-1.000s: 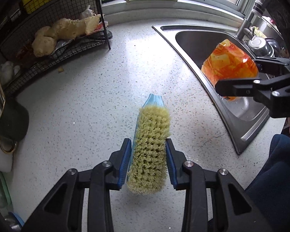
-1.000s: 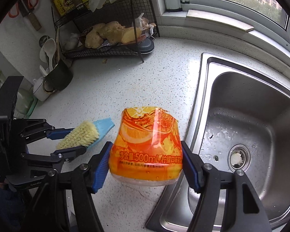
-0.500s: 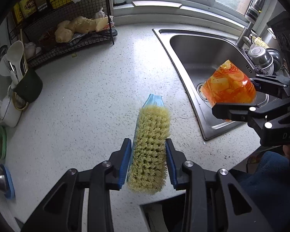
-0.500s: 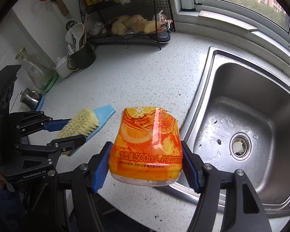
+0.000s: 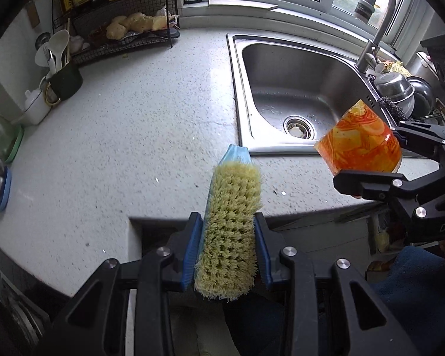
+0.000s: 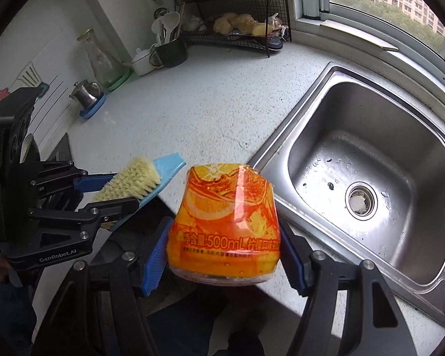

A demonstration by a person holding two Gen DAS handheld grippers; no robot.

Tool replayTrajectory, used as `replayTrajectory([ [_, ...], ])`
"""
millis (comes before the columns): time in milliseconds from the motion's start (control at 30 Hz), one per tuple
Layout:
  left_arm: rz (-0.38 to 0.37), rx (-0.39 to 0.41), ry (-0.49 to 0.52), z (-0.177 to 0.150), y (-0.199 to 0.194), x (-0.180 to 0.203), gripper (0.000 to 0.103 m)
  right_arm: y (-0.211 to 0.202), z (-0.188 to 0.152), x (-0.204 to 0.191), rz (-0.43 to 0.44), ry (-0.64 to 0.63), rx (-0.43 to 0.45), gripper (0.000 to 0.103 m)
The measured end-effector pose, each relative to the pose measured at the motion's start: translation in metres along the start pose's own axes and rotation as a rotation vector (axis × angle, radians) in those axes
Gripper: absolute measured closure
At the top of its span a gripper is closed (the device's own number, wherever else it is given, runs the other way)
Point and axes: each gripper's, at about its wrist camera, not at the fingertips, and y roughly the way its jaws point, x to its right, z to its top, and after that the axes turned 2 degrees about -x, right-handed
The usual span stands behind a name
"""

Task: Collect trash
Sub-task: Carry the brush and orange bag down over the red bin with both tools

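Observation:
A blue-backed scrub brush (image 5: 230, 225) with yellow bristles sits clamped between the blue pads of my left gripper (image 5: 227, 252), held in the air over the counter's front edge. In the right wrist view that brush (image 6: 133, 179) and the left gripper (image 6: 103, 192) appear at the left. My right gripper (image 6: 224, 250) is shut on a cut-off orange plastic bottle piece (image 6: 227, 222) with a 500 mL label, also held above the counter edge near the sink corner. From the left wrist view the bottle piece (image 5: 360, 145) and right gripper (image 5: 394, 160) show at the right.
A steel sink (image 5: 293, 95) with a faucet (image 5: 373, 20) lies right of the speckled white counter (image 5: 133, 124). At the back stand a wire rack (image 5: 124, 29) with ginger, a dark utensil mug (image 5: 63, 81), a white pot and a glass carafe (image 6: 99, 56). Metal bowls (image 5: 397, 89) sit beside the sink.
Both grippers have pulled back from over the counter toward its front edge, carrying the brush and the bottle piece. The counter edge and the space below it have come into view.

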Motion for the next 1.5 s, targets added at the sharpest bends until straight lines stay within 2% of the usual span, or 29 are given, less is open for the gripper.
replayTrajectory([
  [167, 0.027, -0.021, -0.030, -0.047, -0.004, 0.035, 0.070, -0.009, -0.045, -0.003, 0.023, -0.026, -0.032, 0.038],
  [400, -0.005, -0.058, -0.085, -0.104, -0.001, 0.067, 0.070, -0.011, -0.098, -0.017, 0.023, -0.076, -0.110, 0.038],
  [600, -0.033, -0.112, -0.079, -0.135, 0.013, 0.079, 0.070, 0.012, -0.122, -0.023, 0.013, -0.048, -0.178, 0.038],
  [733, -0.025, -0.148, -0.084, -0.144, 0.027, 0.079, 0.070, 0.031, -0.135, -0.031, 0.010, -0.010, -0.224, 0.038],
  [833, -0.048, -0.167, -0.078, -0.151, 0.038, 0.079, 0.070, 0.046, -0.142, -0.040, 0.003, 0.000, -0.245, 0.038],
  [1033, -0.072, -0.244, -0.072, -0.166, 0.086, 0.074, 0.070, 0.091, -0.150, -0.049, 0.008, 0.059, -0.286, 0.038],
  [1133, -0.090, -0.263, -0.070, -0.175, 0.110, 0.070, 0.070, 0.117, -0.151, -0.052, -0.014, 0.051, -0.293, 0.038],
  [1200, -0.073, -0.262, -0.080, -0.180, 0.130, 0.066, 0.070, 0.135, -0.153, -0.052, -0.029, 0.041, -0.299, 0.038],
  [1367, -0.102, -0.284, -0.121, -0.194, 0.192, 0.055, 0.070, 0.196, -0.168, -0.038, -0.037, 0.061, -0.333, 0.038],
  [1500, -0.085, -0.335, -0.104, -0.206, 0.248, 0.051, 0.070, 0.246, -0.182, -0.018, -0.063, 0.089, -0.368, 0.038],
])
